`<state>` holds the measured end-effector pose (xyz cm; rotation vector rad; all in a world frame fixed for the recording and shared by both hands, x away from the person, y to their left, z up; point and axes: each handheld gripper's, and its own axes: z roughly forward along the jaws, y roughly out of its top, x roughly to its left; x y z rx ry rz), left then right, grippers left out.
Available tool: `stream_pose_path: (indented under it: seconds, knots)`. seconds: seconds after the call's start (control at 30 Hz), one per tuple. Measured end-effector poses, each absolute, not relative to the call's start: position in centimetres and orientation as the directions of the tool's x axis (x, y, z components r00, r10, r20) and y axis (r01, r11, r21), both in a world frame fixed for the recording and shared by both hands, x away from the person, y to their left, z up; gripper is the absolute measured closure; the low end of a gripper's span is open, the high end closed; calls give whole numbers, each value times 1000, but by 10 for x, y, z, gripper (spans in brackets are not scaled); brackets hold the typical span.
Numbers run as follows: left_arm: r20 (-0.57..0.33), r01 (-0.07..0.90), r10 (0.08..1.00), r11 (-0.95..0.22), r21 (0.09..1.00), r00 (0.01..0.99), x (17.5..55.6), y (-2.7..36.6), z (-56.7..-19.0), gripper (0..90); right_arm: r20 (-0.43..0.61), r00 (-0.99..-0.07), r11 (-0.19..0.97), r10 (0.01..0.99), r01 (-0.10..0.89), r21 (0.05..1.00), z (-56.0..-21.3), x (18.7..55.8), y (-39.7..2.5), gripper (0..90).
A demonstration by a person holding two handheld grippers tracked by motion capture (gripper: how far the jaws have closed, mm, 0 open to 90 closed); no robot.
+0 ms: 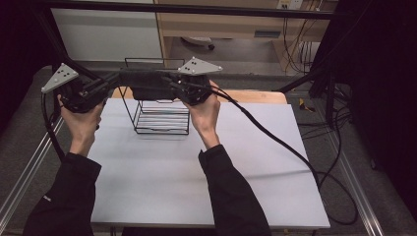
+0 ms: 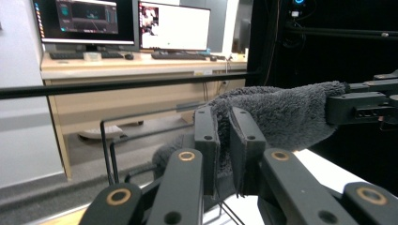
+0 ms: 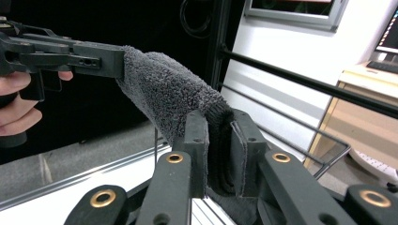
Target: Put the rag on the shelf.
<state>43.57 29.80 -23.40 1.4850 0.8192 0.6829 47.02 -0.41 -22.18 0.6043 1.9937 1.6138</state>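
A dark grey fluffy towel (image 1: 145,84) is stretched in the air between my two grippers, just above a black wire basket (image 1: 162,118) at the back of the white table (image 1: 196,167). My left gripper (image 1: 119,78) is shut on the towel's left end, its jaws pinching the cloth (image 2: 281,112) in the left gripper view. My right gripper (image 1: 165,83) is shut on the other end (image 3: 164,93). Each gripper view shows the opposite gripper clamped on the far end of the towel. Part of the basket's top rim is hidden behind the towel.
A black frame bar (image 1: 196,9) crosses overhead at the back. Thick cables (image 1: 275,137) trail over the table's right side to the floor. Beyond the table stands a wooden desk (image 2: 141,65) with monitors (image 2: 173,26) and keyboards. Aluminium rails (image 1: 29,162) flank the table.
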Motion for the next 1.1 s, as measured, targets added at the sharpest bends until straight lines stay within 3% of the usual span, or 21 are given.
stream_pose_path:
  seconds: [0.23,0.63,0.83,1.1]
  knots:
    - [-61,144,809,-29,989,585,426,300,-250,794,-110,-779,258,617,68,964,-235,461,-3,742]
    - [-53,271,820,-127,954,570,425,293,-304,673,37,-776,234,630,235,943,-292,460,-14,564]
    - [-53,331,828,-163,930,558,428,298,-328,575,69,-778,203,624,247,948,-308,458,-32,406]
    - [-69,391,838,-179,903,542,418,309,-352,439,106,-757,196,644,298,934,-332,440,-90,142]
